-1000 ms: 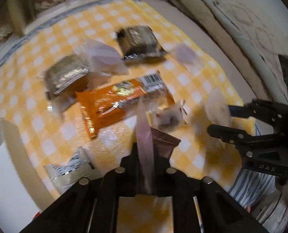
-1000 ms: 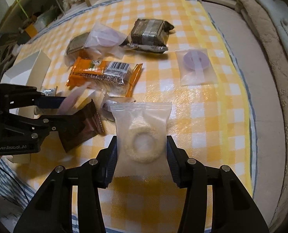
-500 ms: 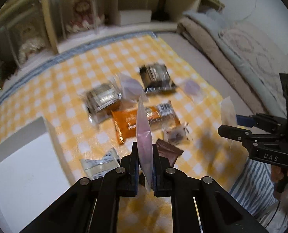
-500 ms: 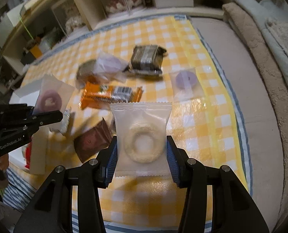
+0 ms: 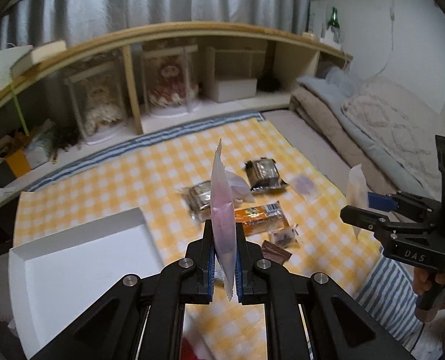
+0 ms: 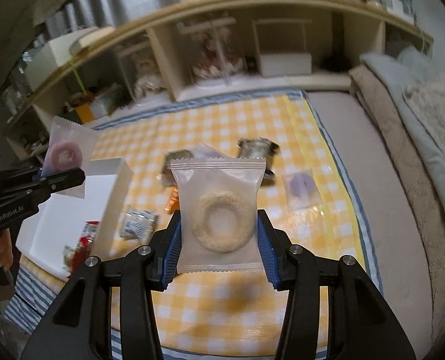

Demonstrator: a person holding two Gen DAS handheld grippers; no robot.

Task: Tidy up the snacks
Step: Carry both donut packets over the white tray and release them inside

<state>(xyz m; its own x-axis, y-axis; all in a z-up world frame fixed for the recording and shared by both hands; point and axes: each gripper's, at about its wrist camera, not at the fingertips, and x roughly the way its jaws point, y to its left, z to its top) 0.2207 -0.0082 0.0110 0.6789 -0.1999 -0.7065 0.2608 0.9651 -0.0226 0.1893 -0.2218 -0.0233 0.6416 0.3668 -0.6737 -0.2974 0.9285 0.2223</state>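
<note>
My left gripper (image 5: 224, 228) is shut on a clear packet with a pink ring donut (image 5: 221, 201), seen edge-on and held above the yellow checked cloth (image 5: 126, 180). The right wrist view shows that packet (image 6: 64, 154) in the left gripper (image 6: 54, 177) over the white box (image 6: 69, 210). My right gripper (image 6: 219, 219) is shut on a clear packet holding a pale ring donut (image 6: 219, 210), upright and facing the camera. Seen from the left wrist, the right gripper (image 5: 363, 207) holds this packet (image 5: 356, 189) at the right.
The white box (image 5: 81, 264) sits at the cloth's left. An orange bar (image 5: 258, 214), two dark packets (image 5: 263, 175), a purple donut packet (image 5: 305, 186) and a brown packet (image 5: 275, 252) lie on the cloth. A low shelf (image 5: 162, 69) runs behind and bedding (image 5: 372, 126) lies to the right.
Both grippers have risen off the cloth with their packets, and the views now take in the shelf. The left gripper has swung left to the white box.
</note>
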